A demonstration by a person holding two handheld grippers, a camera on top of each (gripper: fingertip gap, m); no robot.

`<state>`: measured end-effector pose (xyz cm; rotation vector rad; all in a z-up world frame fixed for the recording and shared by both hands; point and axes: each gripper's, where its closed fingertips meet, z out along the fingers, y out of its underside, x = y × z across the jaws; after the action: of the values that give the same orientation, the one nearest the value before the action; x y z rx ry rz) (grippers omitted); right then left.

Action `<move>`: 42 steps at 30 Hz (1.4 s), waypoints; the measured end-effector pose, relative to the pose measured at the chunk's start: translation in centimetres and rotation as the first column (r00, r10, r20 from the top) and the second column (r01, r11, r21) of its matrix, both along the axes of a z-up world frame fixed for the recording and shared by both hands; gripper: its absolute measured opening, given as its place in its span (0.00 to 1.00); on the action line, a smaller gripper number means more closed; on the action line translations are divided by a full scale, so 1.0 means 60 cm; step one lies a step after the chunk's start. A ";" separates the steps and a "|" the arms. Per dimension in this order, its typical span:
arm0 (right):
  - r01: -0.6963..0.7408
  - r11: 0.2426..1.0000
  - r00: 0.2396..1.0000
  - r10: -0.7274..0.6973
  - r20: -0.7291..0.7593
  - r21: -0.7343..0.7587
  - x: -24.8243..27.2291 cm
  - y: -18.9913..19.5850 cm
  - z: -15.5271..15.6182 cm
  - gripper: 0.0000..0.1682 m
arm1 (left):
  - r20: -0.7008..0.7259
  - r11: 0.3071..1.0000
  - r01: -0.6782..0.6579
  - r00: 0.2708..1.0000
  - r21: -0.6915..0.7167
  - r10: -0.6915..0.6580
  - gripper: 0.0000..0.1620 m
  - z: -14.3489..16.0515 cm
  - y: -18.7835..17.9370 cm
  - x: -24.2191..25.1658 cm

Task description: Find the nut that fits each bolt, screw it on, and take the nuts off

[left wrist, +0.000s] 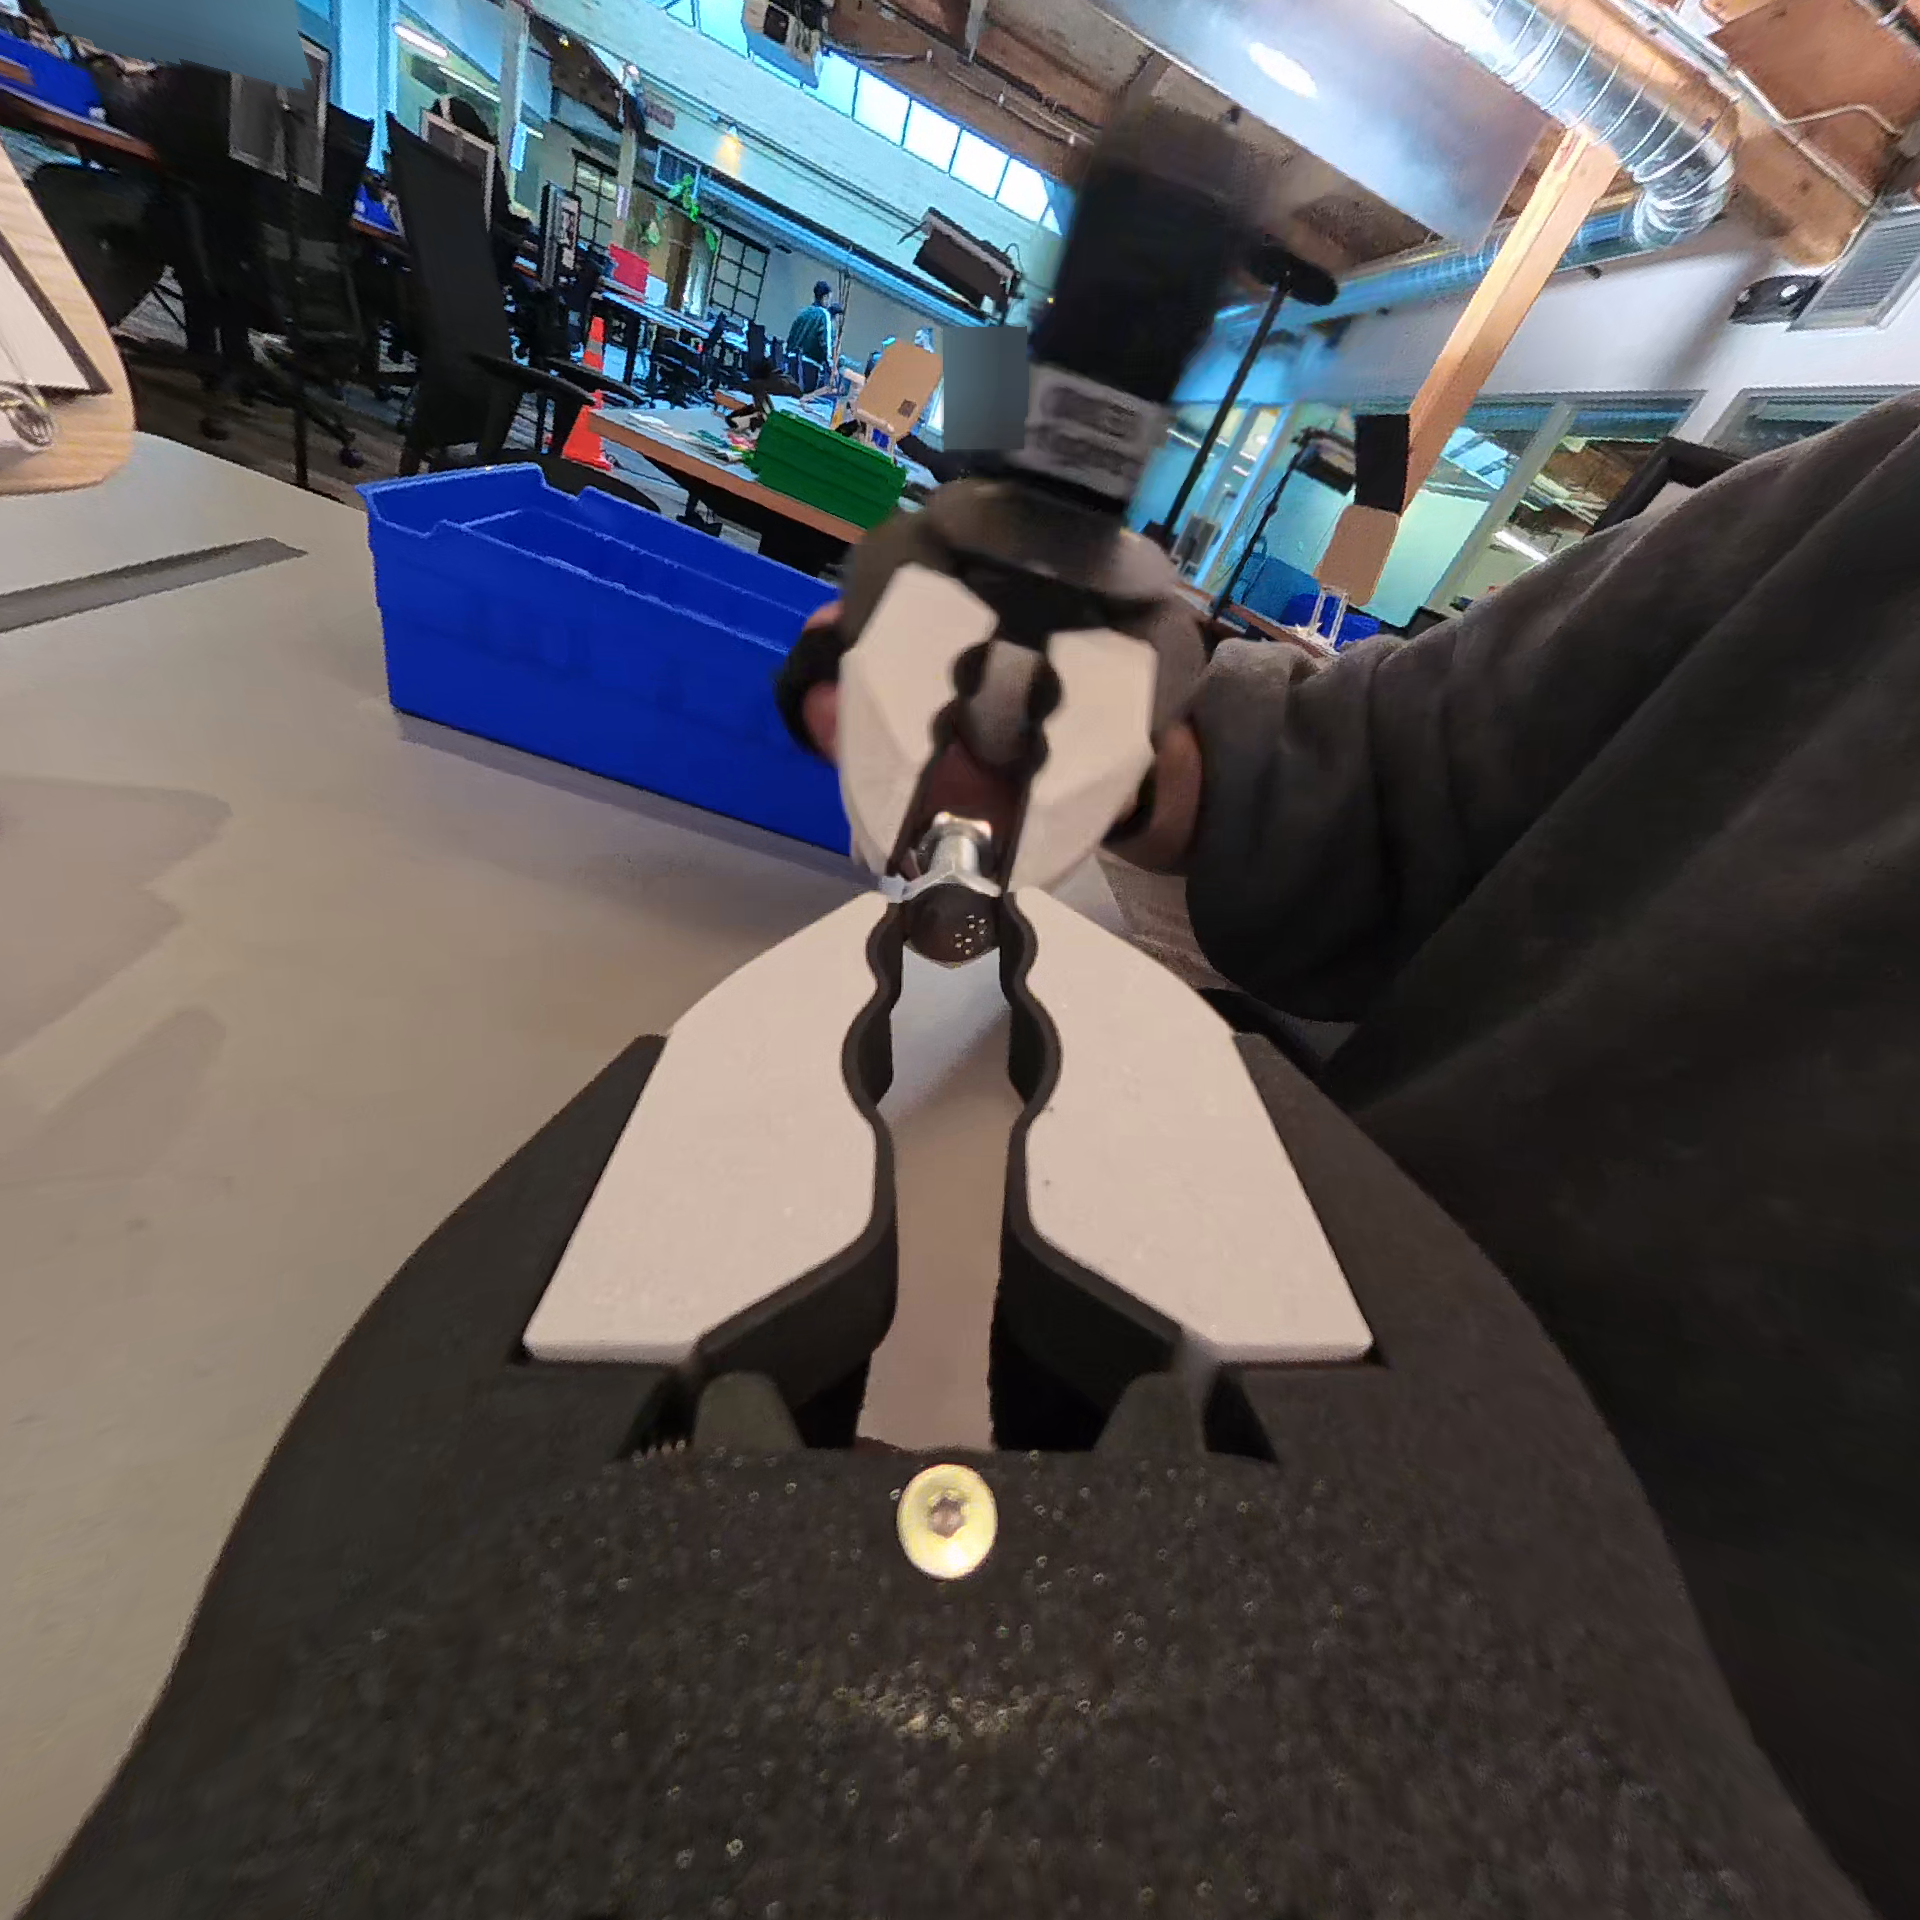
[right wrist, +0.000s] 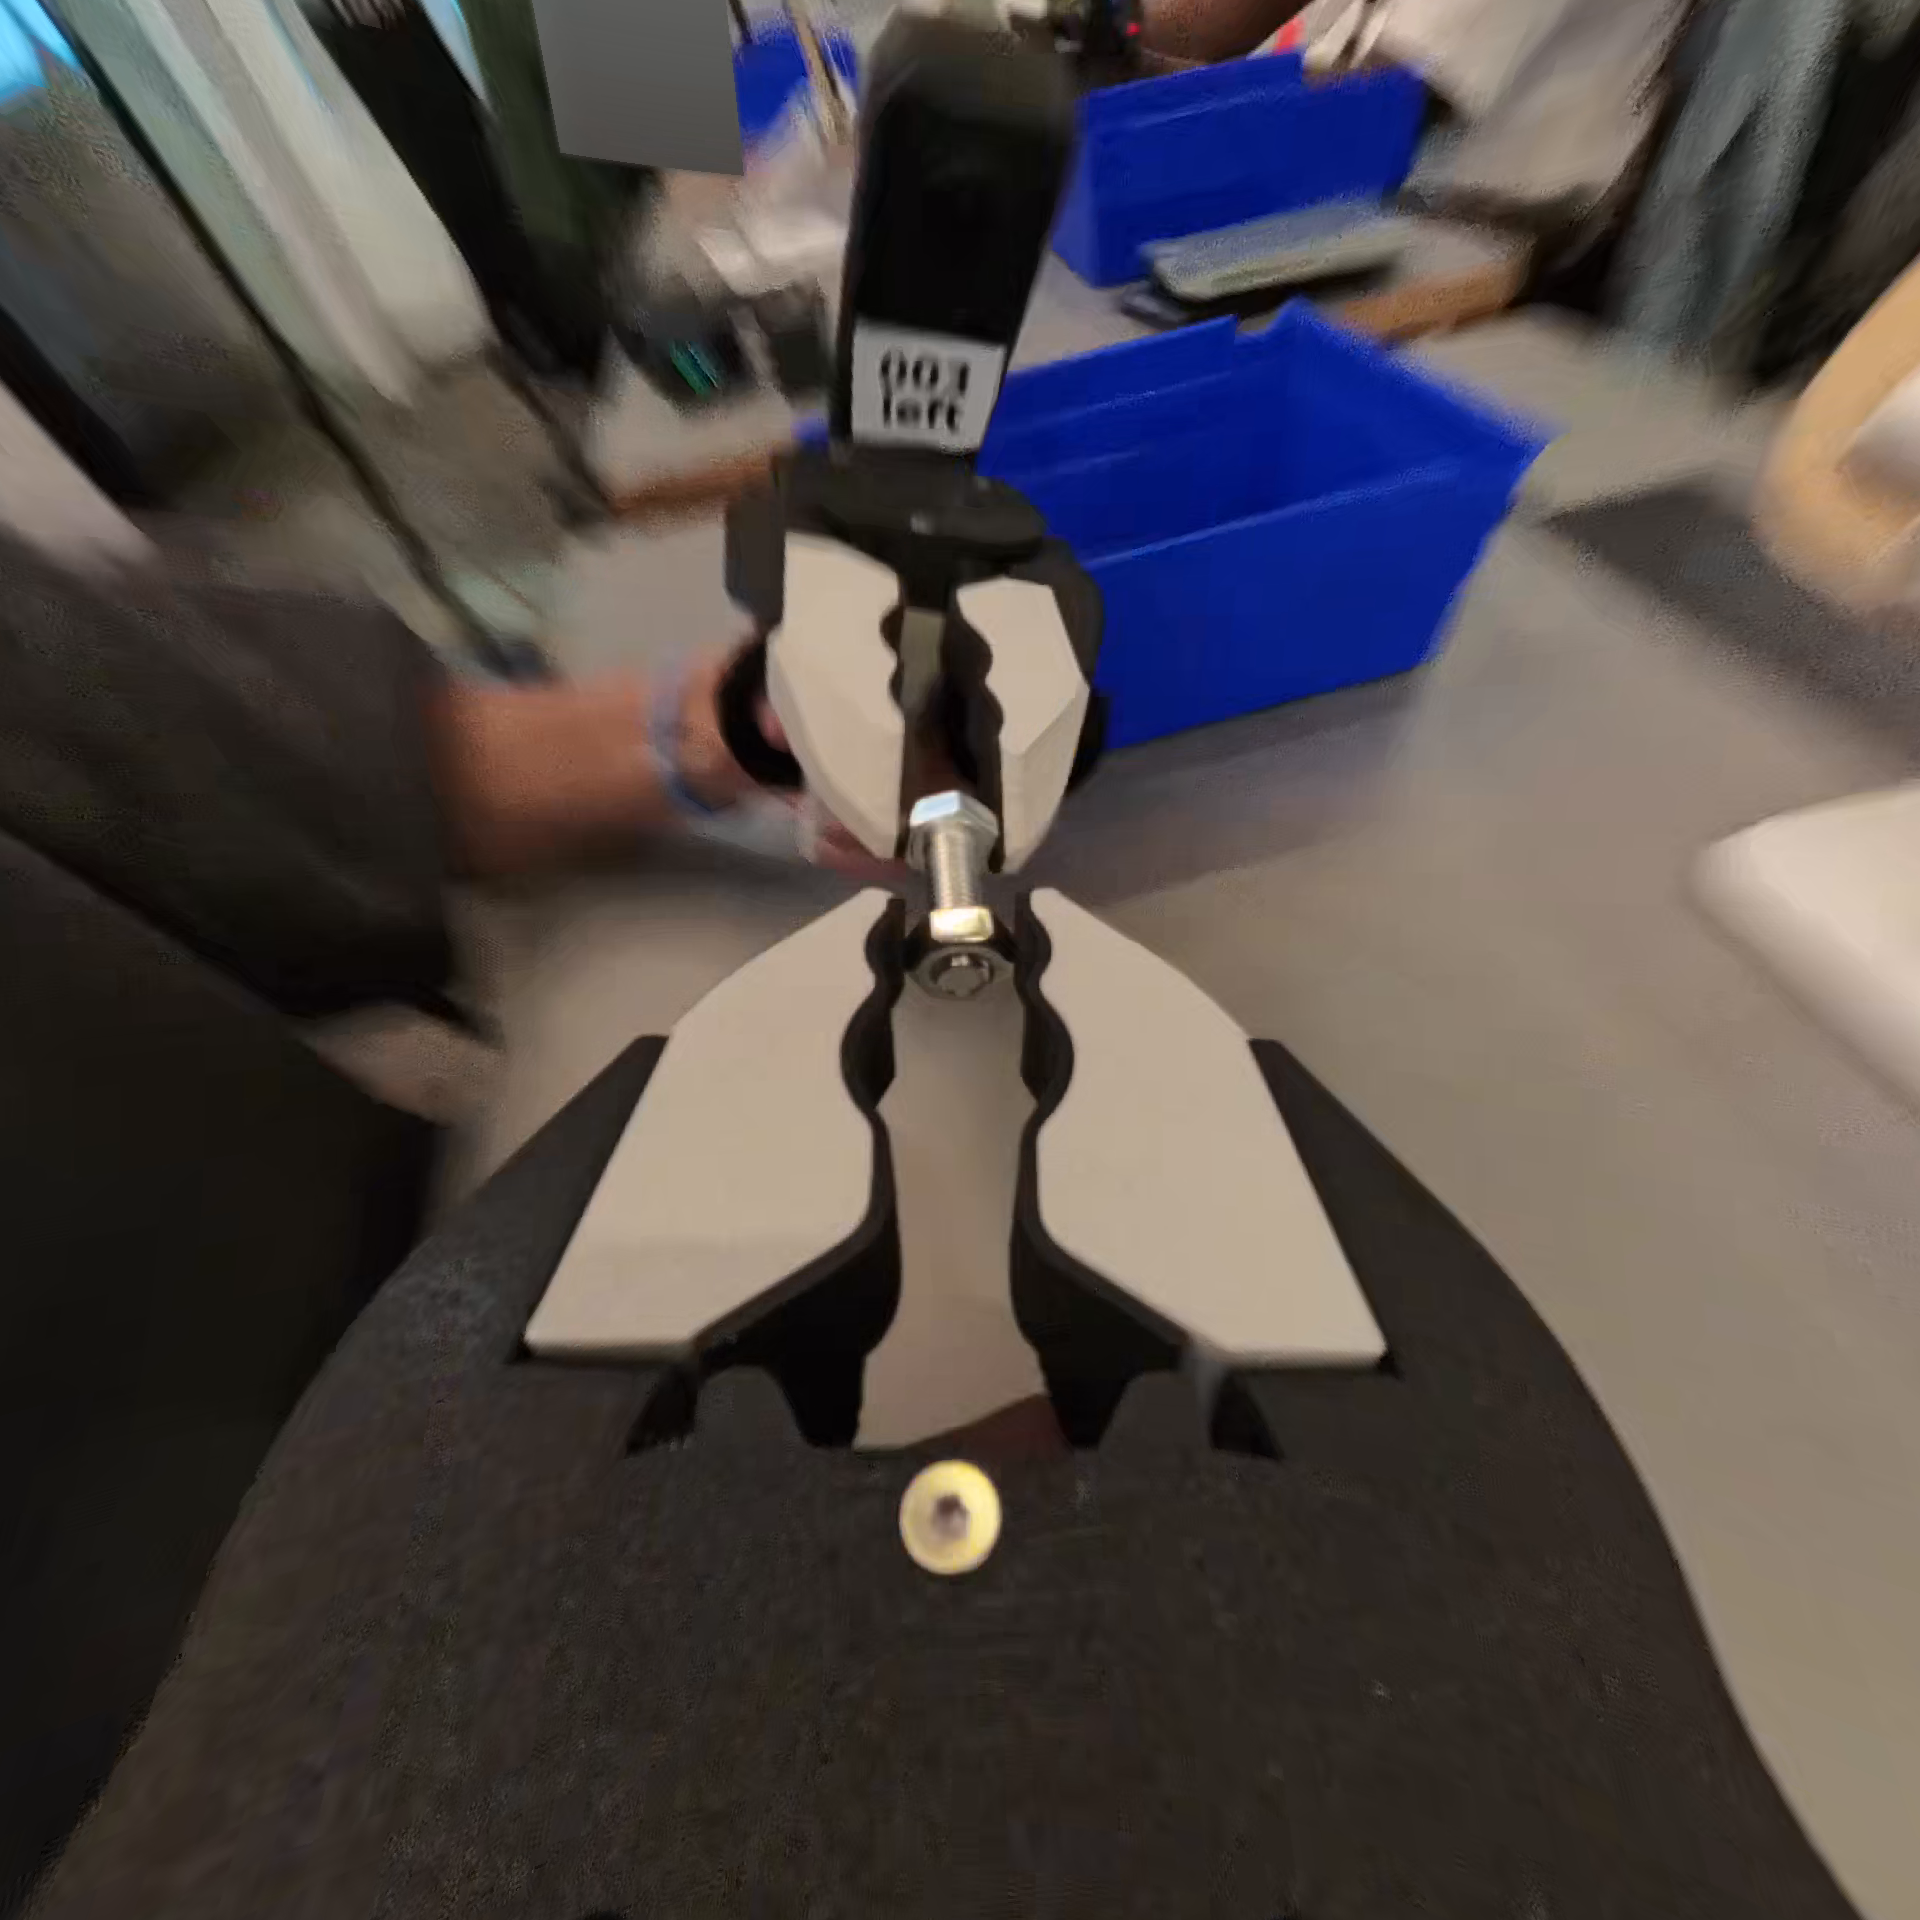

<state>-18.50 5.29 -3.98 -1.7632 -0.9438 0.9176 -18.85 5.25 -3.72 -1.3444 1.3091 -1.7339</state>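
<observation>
Left gripper [left wrist: 948, 920] clamps the bolt [right wrist: 951, 862] head; right gripper [right wrist: 956, 961] pinches the nut [right wrist: 958, 923] at the opposite end, coaxially opposed above the table [left wrist: 260, 1039], apparently for turning.

Blue bin [left wrist: 582, 634] on grey table [left wrist: 208, 935]; green crates [left wrist: 826, 468], probably, behind.

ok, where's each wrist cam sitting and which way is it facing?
Left wrist view: on the left claw, facing the right claw head-on; the person's grey sleeve shows on the right.
Right wrist view: on the right claw, which grips a nut, facing back at the left claw; the person's forearm shows on the left.
Shared: both claws, the bolt bridging them, a blue bin.
</observation>
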 end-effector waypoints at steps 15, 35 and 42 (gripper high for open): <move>0.044 0.971 0.999 -0.050 0.017 0.236 0.045 -0.001 0.015 0.29 | 0.003 0.998 0.020 1.000 -0.051 -0.020 0.10 0.002 -0.001 0.002; 0.000 0.982 0.999 -0.010 -0.050 -0.190 0.006 -0.013 -0.024 0.11 | -0.040 0.999 0.002 0.999 0.046 0.000 0.10 -0.012 -0.008 0.008; -0.124 0.824 0.909 -0.129 -0.396 -0.553 0.012 -0.008 -0.019 0.15 | -0.085 0.997 -0.027 0.996 0.071 0.033 0.11 -0.029 -0.003 0.017</move>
<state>-17.77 4.79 -5.14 -1.9204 -0.3940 1.6280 -17.84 5.07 -5.44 -1.4060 1.3767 -1.6112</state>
